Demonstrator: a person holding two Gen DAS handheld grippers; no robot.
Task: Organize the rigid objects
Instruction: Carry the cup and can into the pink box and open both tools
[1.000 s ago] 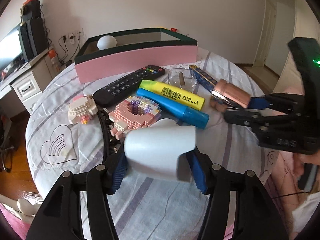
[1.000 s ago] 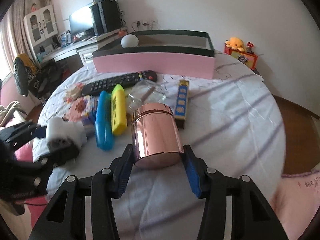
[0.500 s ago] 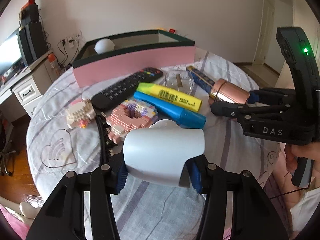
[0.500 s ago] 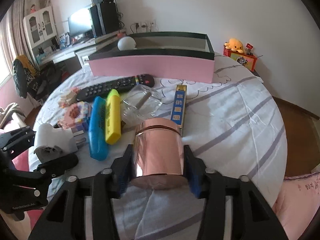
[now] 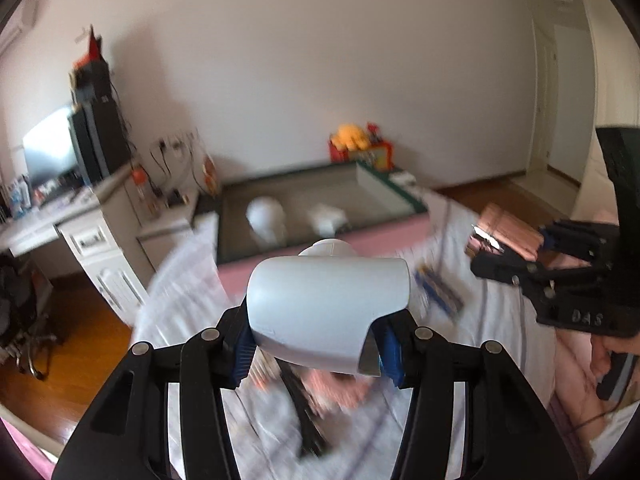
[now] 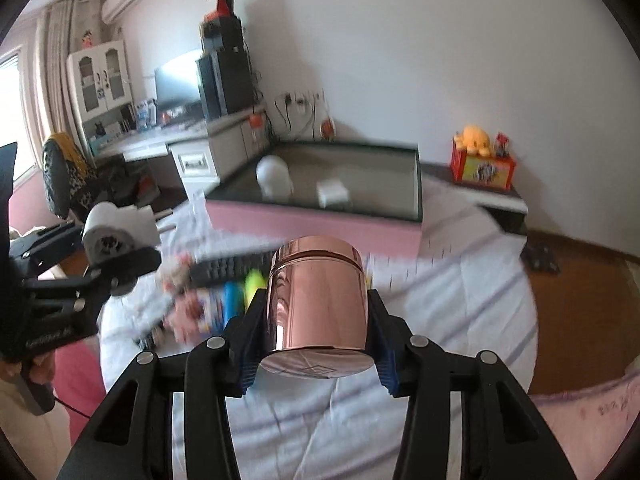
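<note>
My left gripper (image 5: pixel 316 352) is shut on a white plastic gadget (image 5: pixel 324 312) and holds it high above the table. It also shows in the right wrist view (image 6: pixel 116 232). My right gripper (image 6: pixel 316 356) is shut on a rose-gold metal canister (image 6: pixel 318 304), also raised; the canister shows at the right in the left wrist view (image 5: pixel 508 232). The pink-sided box (image 6: pixel 320 224) lies ahead with a white ball (image 6: pixel 274 176) and a small white block (image 6: pixel 332 192) inside.
On the round table's striped cloth (image 6: pixel 460 300) lie a black remote (image 6: pixel 228 268), blue and yellow markers (image 6: pixel 240 296), pink block models (image 6: pixel 188 312) and a blue box (image 5: pixel 438 288), all blurred. A desk with monitor stands at the left.
Both grippers have lifted their objects up and tilted toward the pink box; its inside is now visible. The table items have dropped low in both views.
</note>
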